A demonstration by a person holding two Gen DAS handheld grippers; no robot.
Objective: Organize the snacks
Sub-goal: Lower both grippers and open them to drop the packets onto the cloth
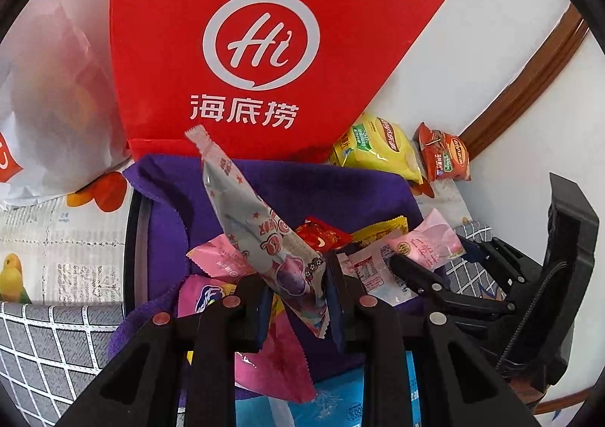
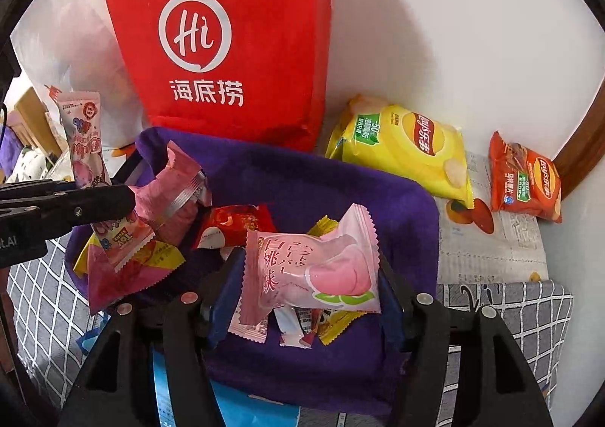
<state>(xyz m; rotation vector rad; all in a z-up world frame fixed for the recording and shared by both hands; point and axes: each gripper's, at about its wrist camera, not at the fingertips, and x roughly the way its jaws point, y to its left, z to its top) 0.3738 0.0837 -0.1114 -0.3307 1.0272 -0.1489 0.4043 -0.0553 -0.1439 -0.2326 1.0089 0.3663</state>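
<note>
the left claw [image 1: 293, 289] is clamped on the lower end of a long grey-and-pink stick snack packet [image 1: 261, 226], which stands up tilted from between its pads over the middle of a purple cloth [image 1: 302, 185] that lines a dark-rimmed tray. the right claw [image 2: 308, 283] has a pale pink peach candy packet [image 2: 314, 268] between its fingers; its jaws stand partly apart, and whether the pads still press on the wrapper cannot be told, since the packet covers them. that packet sits over the near part of the cloth, above a few small wrappers lying flat there. on the cloth's left side lie more pink wrappers [image 2: 124, 272] and a yellow one, and near its middle a small red packet [image 2: 234, 223]. behind the tray's far edge a tall red bag [image 2: 227, 49] with a white round logo stands upright against the white wall, with a white plastic bag [image 1: 60, 94] just to its left. beyond the cloth's far right corner a yellow crisp bag [image 2: 408, 151] lies on newspaper [image 2: 499, 238], and a smaller orange-red crisp bag [image 2: 525, 177] lies apart from it, nearer the brown wooden trim at the wall. a grey checked cover [image 2: 506, 313] shows under the near right and left sides of the tray.
</note>
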